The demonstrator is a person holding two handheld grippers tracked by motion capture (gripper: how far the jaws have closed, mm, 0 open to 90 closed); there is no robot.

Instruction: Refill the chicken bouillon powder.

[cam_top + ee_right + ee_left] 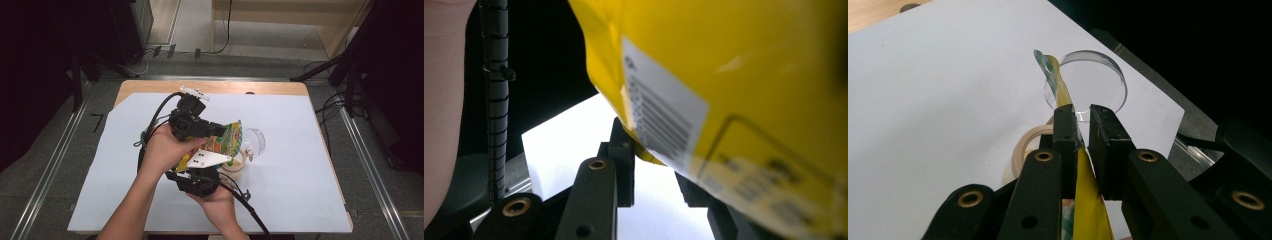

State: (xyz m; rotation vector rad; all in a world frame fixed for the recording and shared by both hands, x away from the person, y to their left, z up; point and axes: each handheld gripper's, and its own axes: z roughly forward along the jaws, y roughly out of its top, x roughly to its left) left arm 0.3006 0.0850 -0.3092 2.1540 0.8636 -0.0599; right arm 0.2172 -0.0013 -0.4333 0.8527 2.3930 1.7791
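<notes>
Lying across most of the high view, white sheet (300, 150) covering the table (150, 86). Hanging above its middle, a yellow snack packet (220, 144), held up between both tools over a roll of tape (235, 167), with a clear round lid (256, 140) lying just to the right of it. Running its long axis from lower left toward upper right in that view, top edge pointing at the lid. Pinching the packet's thin upper edge (1068, 100) from above, left gripper (200, 127), jaws nearly pressed together on the film. Gripping a lower corner (639, 145) from below, right gripper (200, 182), jaws narrowed around the packet, though actual pad contact looking likely rather than certain. Probably pulling the two ends apart next, so the left one sitting nearer the seam matters. Showing a barcode label (664, 115) in the right gripper view; printing below it too blurred for reading, no brand legible.
</notes>
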